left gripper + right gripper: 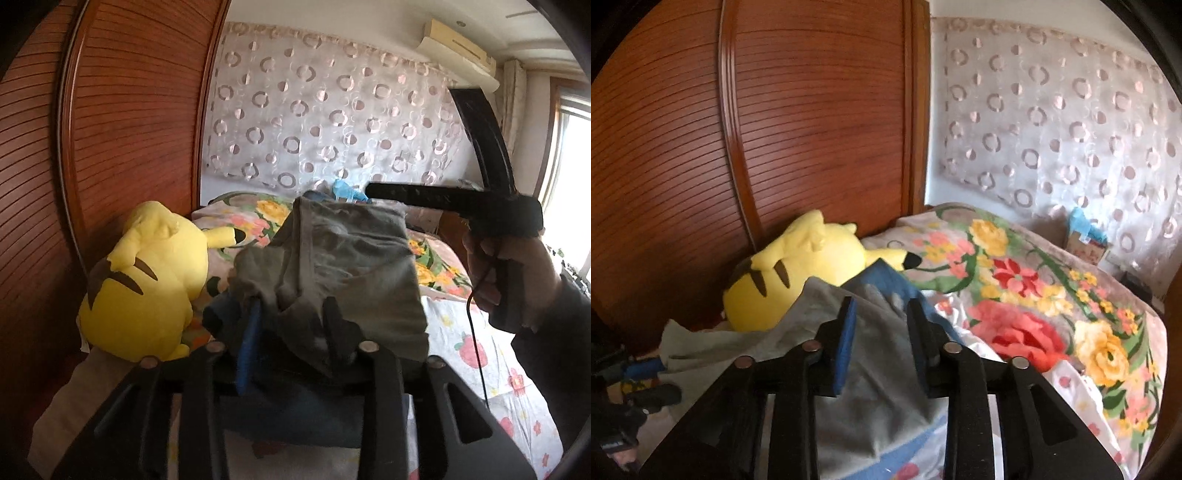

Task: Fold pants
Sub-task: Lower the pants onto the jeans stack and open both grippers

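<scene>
The grey pants (pixel 351 258) lie bunched in a heap on the bed, right in front of the left wrist camera. My left gripper (pixel 293 306) is sunk into the near folds. Its fingers stand apart, cloth lies loose between them, and part of the blue pad (pixel 249 339) is bare. A hand (pixel 517 273) holds my right gripper (pixel 373 191) level at the heap's far top edge. In the right wrist view the right gripper (pixel 881 306) hovers open over the flat grey pants (pixel 871 387), with nothing pinched.
A blue garment (pixel 886 280) lies under the pants. A yellow plush toy (pixel 147 280) sits close on the left against the slatted wooden wardrobe (pixel 129 129). A floral blanket (pixel 1034 295) covers the bed to the right. A sheer circle-patterned curtain (pixel 332 110) hangs behind.
</scene>
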Motion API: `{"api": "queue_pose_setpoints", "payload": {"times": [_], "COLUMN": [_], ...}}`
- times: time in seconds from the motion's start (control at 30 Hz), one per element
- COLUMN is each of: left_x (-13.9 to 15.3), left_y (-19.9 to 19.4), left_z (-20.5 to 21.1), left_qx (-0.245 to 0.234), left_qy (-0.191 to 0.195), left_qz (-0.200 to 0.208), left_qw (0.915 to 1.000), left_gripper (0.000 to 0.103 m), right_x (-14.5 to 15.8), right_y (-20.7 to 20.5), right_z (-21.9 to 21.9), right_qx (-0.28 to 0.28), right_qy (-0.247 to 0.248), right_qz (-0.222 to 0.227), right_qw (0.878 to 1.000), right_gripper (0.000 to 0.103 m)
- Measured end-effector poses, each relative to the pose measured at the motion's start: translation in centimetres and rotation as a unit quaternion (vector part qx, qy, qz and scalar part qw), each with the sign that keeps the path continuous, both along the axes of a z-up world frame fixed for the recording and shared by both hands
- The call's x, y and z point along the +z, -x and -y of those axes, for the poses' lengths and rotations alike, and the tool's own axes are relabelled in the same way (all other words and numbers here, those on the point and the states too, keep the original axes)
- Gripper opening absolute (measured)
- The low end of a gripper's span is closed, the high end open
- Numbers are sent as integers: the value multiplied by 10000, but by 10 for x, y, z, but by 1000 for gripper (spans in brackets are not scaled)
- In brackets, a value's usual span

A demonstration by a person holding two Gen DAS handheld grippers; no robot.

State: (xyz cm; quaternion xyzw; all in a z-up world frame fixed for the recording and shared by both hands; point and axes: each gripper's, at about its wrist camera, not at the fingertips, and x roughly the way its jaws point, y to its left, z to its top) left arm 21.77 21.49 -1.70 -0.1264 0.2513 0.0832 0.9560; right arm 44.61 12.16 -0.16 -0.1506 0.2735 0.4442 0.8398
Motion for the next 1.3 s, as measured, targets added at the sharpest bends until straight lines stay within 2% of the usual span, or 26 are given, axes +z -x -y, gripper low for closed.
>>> {"api": "queue_pose_setpoints", "payload": {"times": [0.2,0.3,0.63,0.8,0.97,1.2,1.3], "left_x": [16,19,-28,-34,-29,-13,-3], "left_y": [9,2,-27,-27,-23,-8,0], "left_z": [9,14,15,16,21,33,40], "left_qx": [-43,-128,-242,-319,-318,-381,-439], "left_qy": [-260,-279,-267,-239,-357,-481,-541], "left_qz": [144,135,-637,-678,-693,-565,-473], "left_qw": [9995,9994,9973,9969,9964,9965,9964], "left_gripper": [38,39,39,39,39,39,39], "right_x": [-9,-19,-41,-44,-35,-6,5], "right_y": [16,12,-11,-8,9,54,73], "right_z": [23,28,36,42,52,77,90], "right_qx": [187,160,-233,-291,-375,-431,-480], "right_qy": [102,110,144,81,46,-155,-250], "right_qz": [-51,-256,-460,-531,-487,-234,-150], "right_qw": [9998,9995,9986,9981,9981,9987,9984], "right_gripper": [28,28,28,29,29,29,33]}}
